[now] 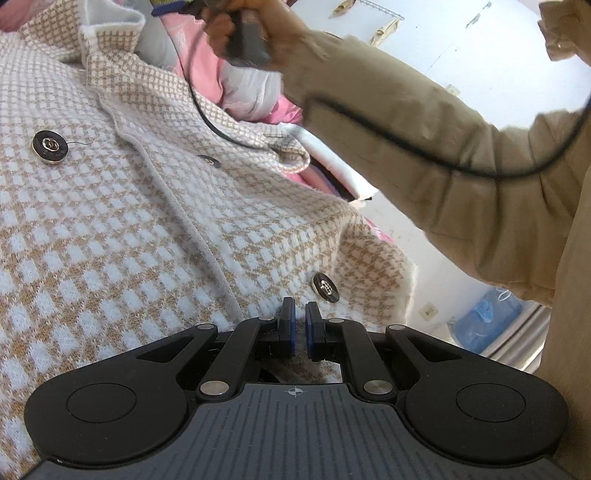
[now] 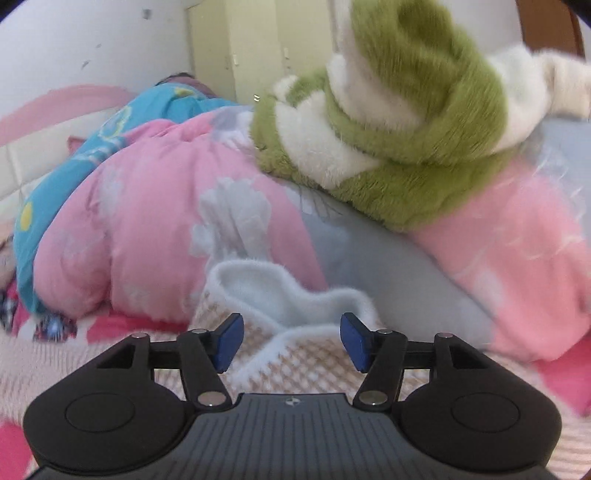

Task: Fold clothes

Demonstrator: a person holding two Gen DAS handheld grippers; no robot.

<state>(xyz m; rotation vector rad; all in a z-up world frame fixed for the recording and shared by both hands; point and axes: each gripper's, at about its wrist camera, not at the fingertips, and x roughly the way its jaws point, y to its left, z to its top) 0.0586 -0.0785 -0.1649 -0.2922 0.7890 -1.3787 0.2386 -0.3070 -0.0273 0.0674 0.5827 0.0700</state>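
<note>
checked knit cardigan [image 1: 122,206] in tan and white fills most of the left wrist view, spread out flat with its front upward. three dark round buttons with metal centres show on it: one at the left [image 1: 50,147], one near the middle [image 1: 209,161] and one near the lower edge [image 1: 325,287]. the left gripper [image 1: 301,317] sits low over the cardigan's lower edge with its blue-padded jaws drawn almost together, only a thin slit between them; whether a fold of the knit is caught in that slit cannot be told. a person's arm in a beige sleeve [image 1: 424,147] reaches across the upper right, the hand [image 1: 258,33] wrapped round a dark handle, and a thin black cable [image 1: 218,129] trails from it over the cardigan. pink bedding [image 1: 207,70] lies beyond the collar.

in the right wrist view the right gripper [image 2: 291,341] hangs just above the cardigan's white fuzzy cuff [image 2: 280,299], jaws standing well apart with nothing pressed between the blue pads [image 2: 231,341]. the checked knit runs under the gripper. behind it lies a pink quilt [image 2: 147,221] with pale prints, a blue printed cloth [image 2: 92,147] to its left, and a green and white fluffy garment [image 2: 406,129] heaped on top at the right.
</note>
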